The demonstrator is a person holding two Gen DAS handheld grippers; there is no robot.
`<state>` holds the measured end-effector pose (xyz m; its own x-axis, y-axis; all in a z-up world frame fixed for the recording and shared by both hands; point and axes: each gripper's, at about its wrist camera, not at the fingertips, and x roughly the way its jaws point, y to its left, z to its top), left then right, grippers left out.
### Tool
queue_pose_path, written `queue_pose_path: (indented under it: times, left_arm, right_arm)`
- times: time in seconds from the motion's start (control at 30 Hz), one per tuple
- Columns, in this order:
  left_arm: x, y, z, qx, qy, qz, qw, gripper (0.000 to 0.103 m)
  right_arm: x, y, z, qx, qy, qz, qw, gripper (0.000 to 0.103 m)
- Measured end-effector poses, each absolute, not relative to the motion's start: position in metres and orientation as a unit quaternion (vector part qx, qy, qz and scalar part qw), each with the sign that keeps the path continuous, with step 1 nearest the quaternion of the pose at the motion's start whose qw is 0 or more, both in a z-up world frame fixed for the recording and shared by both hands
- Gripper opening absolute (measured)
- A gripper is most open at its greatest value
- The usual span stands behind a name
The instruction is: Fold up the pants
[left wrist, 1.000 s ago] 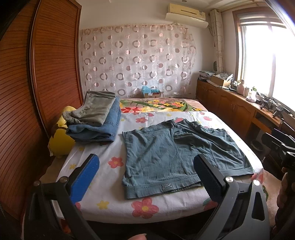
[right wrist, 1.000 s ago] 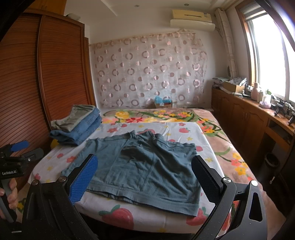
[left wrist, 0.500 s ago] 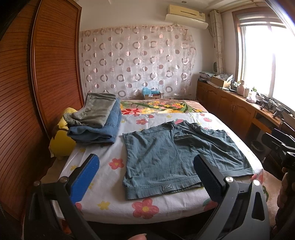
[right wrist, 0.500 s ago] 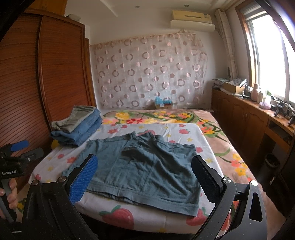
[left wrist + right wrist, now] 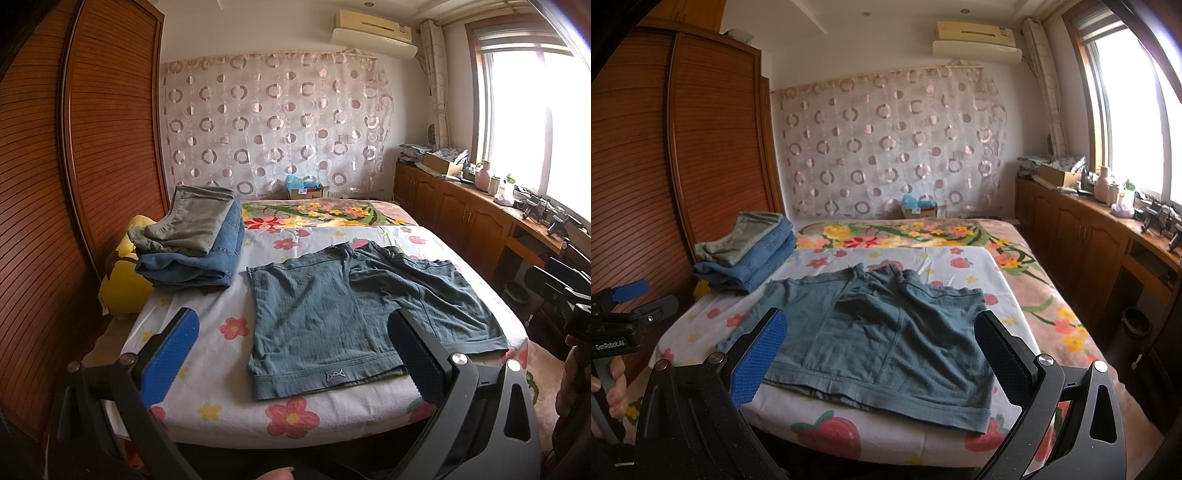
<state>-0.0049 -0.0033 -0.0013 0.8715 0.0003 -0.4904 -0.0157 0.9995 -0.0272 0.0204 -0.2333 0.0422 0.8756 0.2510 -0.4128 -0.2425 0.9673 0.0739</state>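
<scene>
**A:** Left wrist view first: the shorts point(image 5: 365, 317) lie spread flat on the bed point(image 5: 229, 402), waistband toward us at the near edge, the legs running away toward the window side. Nothing folded on them that I can see.

**B:** And the left gripper point(image 5: 295, 354)?

**A:** Jaws spread wide, nothing between them, hanging short of the mattress. From the right wrist view, the right gripper point(image 5: 881, 354) is the same: fingers wide apart, empty, hovering just in front of the near hem.

**B:** So where does that put us in the job?

**A:** I'd call it the very start, the approach before the first pinch. The cloth looks untouched by either tool.

**B:** What does the next move ask for?

**A:** My guess: each gripper comes down on a corner or edge of the shorts, pinches a single layer with its partner, and carries one half over the other. The fabric looks thin and limp, so a shallow bite could slip.

**B:** That pile at the far left?

**A:** A folded stack point(image 5: 192, 243), greyish piece on top of blue denim, well apart from the shorts. Likely finished work, though that's inference.

**B:** Any writing?

**A:** A small pale emblem on the waistband point(image 5: 334, 376), a zigzag mark, no letters I can make out. On the left tool's body, seen from the right camera, a label point(image 5: 609, 346) reading roughly "GenRobot.AI". The box by the curtain is too small to read.
</scene>
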Motion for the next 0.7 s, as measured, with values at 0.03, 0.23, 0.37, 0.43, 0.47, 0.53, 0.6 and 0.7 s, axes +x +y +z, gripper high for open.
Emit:
queue_pose_path:
  times: [0.03, 0.23, 0.37, 0.43, 0.47, 0.53, 0.6, 0.7]
  left_arm:
    - [-0.0057, -0.0039, -0.0014, -0.015, 0.254, 0.004, 0.967, 0.103]
    - [-0.0050, -0.0033, -0.0015, -0.015, 0.253, 0.004, 0.967, 0.103]
    - [-0.0061, -0.0042, -0.0017, -0.014, 0.253, 0.005, 0.967, 0.103]
    - [-0.0051, -0.0034, -0.0015, -0.015, 0.252, 0.004, 0.968, 0.103]
    - [-0.0054, -0.0036, -0.0015, -0.015, 0.252, 0.004, 0.968, 0.103]
    - [-0.0051, -0.0035, -0.0014, -0.014, 0.252, 0.005, 0.967, 0.103]
    - [-0.0051, -0.0035, -0.0015, -0.015, 0.253, 0.004, 0.967, 0.103]
    - [-0.0052, -0.0035, -0.0015, -0.014, 0.252, 0.004, 0.968, 0.103]
  right_arm:
    - [0.0204, -0.2335, 0.0422, 0.010, 0.214, 0.127, 0.968, 0.103]
    - [0.0203, -0.2330, 0.0424, 0.011, 0.214, 0.128, 0.968, 0.103]
    - [0.0200, -0.2319, 0.0425, 0.011, 0.214, 0.128, 0.968, 0.103]
    - [0.0202, -0.2327, 0.0426, 0.011, 0.214, 0.128, 0.968, 0.103]
    - [0.0202, -0.2321, 0.0425, 0.011, 0.214, 0.128, 0.968, 0.103]
    - [0.0199, -0.2332, 0.0424, 0.011, 0.214, 0.128, 0.968, 0.103]
    - [0.0200, -0.2336, 0.0423, 0.011, 0.214, 0.128, 0.968, 0.103]
    - [0.0199, -0.2325, 0.0419, 0.011, 0.214, 0.128, 0.968, 0.103]
